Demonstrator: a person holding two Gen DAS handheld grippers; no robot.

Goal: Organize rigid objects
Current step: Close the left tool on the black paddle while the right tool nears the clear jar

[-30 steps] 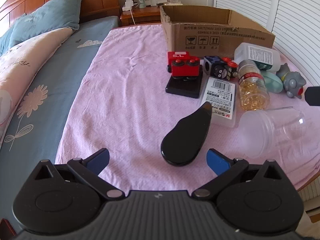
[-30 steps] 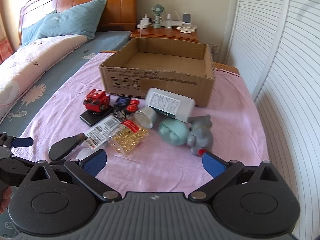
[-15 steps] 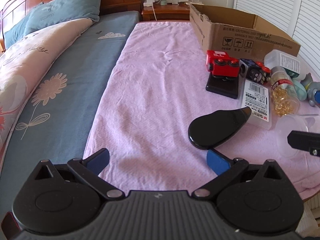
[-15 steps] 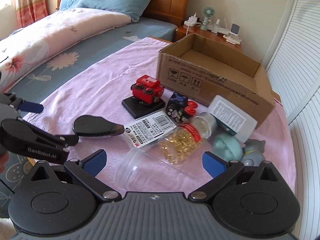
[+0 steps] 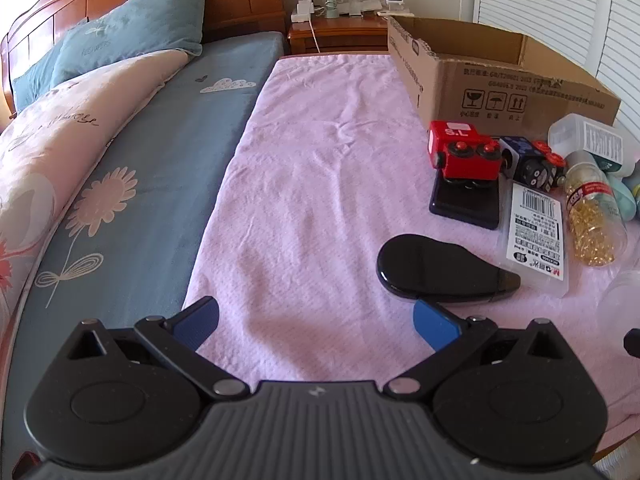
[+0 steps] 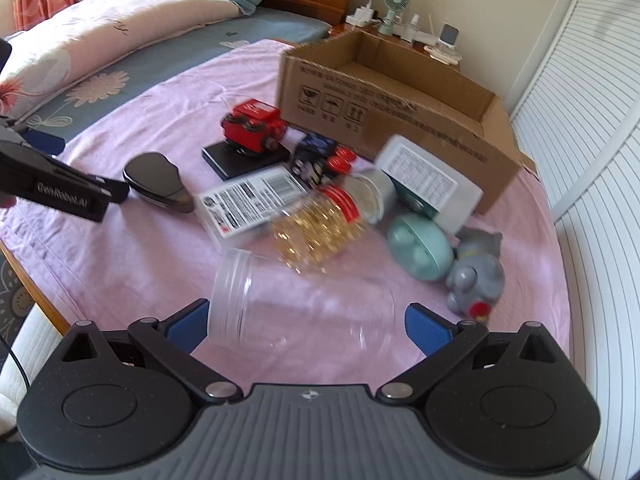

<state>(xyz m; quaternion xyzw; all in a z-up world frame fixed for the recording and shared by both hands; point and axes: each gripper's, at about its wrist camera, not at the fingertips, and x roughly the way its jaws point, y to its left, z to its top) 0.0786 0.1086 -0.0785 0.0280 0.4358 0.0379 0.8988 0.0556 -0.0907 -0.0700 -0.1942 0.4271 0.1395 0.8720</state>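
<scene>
Rigid objects lie clustered on a pink cloth spread over the bed, in front of an open cardboard box.

The right tool has its blue-padded fingers spread wide, and nothing is gripped. A clear plastic jar lies on its side between them, its threaded mouth just beside the left finger; whether either pad touches it cannot be told. Just beyond the jar lies a bottle of golden capsules with a red band and grey cap, also on its side. Right of it sit a teal round case and a grey animal figure, touching each other. Behind them a white labelled container rests against the box front.

The left tool is likewise wide and holds nothing, hovering over bare pink cloth. Its right finger sits just in front of a glossy black oval object, apart from it as far as can be told. Beyond that lie a flat pack with a barcode label, a red toy vehicle standing on a flat black slab, and a dark cube with red knobs. A blue flowered sheet and pillows lie to the left, and a wooden nightstand stands behind.
</scene>
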